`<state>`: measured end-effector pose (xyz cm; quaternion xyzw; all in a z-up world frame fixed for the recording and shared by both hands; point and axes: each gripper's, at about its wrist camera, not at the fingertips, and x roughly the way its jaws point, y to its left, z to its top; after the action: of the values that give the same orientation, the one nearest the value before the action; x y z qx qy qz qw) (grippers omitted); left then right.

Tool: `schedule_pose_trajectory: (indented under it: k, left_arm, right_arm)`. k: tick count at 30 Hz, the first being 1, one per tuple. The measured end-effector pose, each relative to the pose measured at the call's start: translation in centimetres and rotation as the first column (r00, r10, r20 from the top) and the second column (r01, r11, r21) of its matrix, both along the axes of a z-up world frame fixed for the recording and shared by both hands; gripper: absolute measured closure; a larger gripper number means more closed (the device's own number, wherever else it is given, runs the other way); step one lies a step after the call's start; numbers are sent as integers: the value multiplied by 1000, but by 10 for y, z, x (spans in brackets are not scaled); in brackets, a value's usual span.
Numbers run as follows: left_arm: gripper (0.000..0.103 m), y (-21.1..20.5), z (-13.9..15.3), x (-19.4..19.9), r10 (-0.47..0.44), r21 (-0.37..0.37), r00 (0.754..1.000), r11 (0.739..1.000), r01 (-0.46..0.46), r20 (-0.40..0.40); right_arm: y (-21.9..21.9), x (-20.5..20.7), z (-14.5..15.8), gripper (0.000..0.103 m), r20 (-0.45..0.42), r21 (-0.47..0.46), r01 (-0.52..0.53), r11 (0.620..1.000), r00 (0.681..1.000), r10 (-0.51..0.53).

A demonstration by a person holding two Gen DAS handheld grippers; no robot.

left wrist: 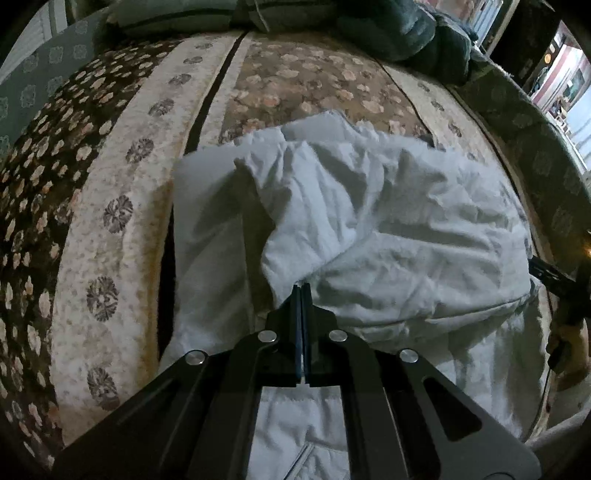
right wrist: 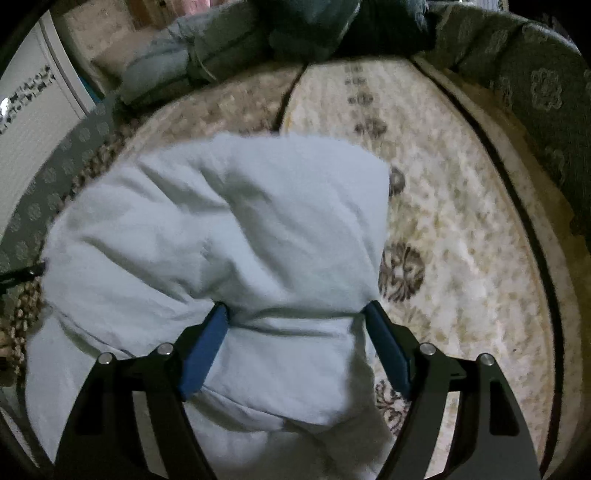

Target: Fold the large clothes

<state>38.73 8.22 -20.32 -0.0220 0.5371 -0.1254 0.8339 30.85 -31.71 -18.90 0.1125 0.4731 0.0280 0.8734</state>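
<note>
A large white garment [left wrist: 388,229] lies crumpled and partly folded on a patterned carpet [left wrist: 110,229]. My left gripper [left wrist: 301,286] is shut on a fold of the white garment, which rises from the pinch point. In the right wrist view the same white garment [right wrist: 221,229] is bunched in a mound. My right gripper [right wrist: 297,310] is open, its blue pads [right wrist: 205,350] spread wide on either side of the cloth. The cloth lies between the pads and I see no pinch. The right gripper's body shows at the right edge of the left wrist view [left wrist: 554,277].
The floral carpet [right wrist: 461,221] has beige and brown bands. Green patterned cushions [right wrist: 535,92] line the far and right sides. Dark folded blankets and pillows [left wrist: 406,33] lie at the back. A white cabinet [right wrist: 29,122] stands at the left.
</note>
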Motion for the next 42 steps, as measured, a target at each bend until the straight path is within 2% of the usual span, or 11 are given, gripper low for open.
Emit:
schedule_pose_trajectory:
  k: [6, 7, 10, 13, 16, 20, 25, 31, 33, 38, 42]
  left_arm:
    - [99, -4, 12, 18, 0, -60, 1000, 998, -1, -3]
    - [99, -10, 11, 22, -8, -68, 1000, 998, 7, -13]
    - [99, -32, 10, 36, -32, -53, 999, 998, 31, -17]
    - [99, -53, 7, 50, -56, 5, 998, 998, 56, -6]
    - [103, -57, -19, 71, -31, 42, 992, 998, 36, -121]
    - [101, -60, -38, 81, -29, 43, 986, 998, 37, -162]
    - [100, -63, -46, 80, -28, 70, 984, 997, 41, -176]
    - [100, -54, -60, 88, -20, 0, 979, 1000, 20, -204]
    - [100, -58, -61, 88, -20, 16, 980, 1000, 23, -200]
    - [101, -61, -52, 81, -12, 40, 986, 999, 19, -164]
    - [101, -56, -31, 47, -28, 63, 996, 997, 33, -83]
  right_arm:
    - [3, 17, 42, 27, 124, 1, -2, 1000, 992, 2]
    - [5, 25, 43, 28, 119, -5, 0, 1000, 993, 1]
    - [7, 47, 45, 54, 111, 12, 6, 1000, 994, -7]
    - [7, 72, 41, 59, 87, 22, 2, 1000, 996, -4]
    - [7, 97, 15, 61, -21, 6, -19, 1000, 1000, 19]
    - [2, 104, -8, 61, -82, 24, -54, 998, 995, 56]
    - [-1, 102, -21, 62, -74, 18, -72, 997, 995, 74]
    - [0, 102, -27, 61, -55, 9, -88, 996, 995, 89]
    - [2, 102, -28, 61, -52, 0, -87, 996, 995, 87]
    - [-3, 96, -20, 61, -24, 32, -87, 996, 996, 88]
    - [-16, 54, 17, 60, 56, 51, -117, 992, 992, 114]
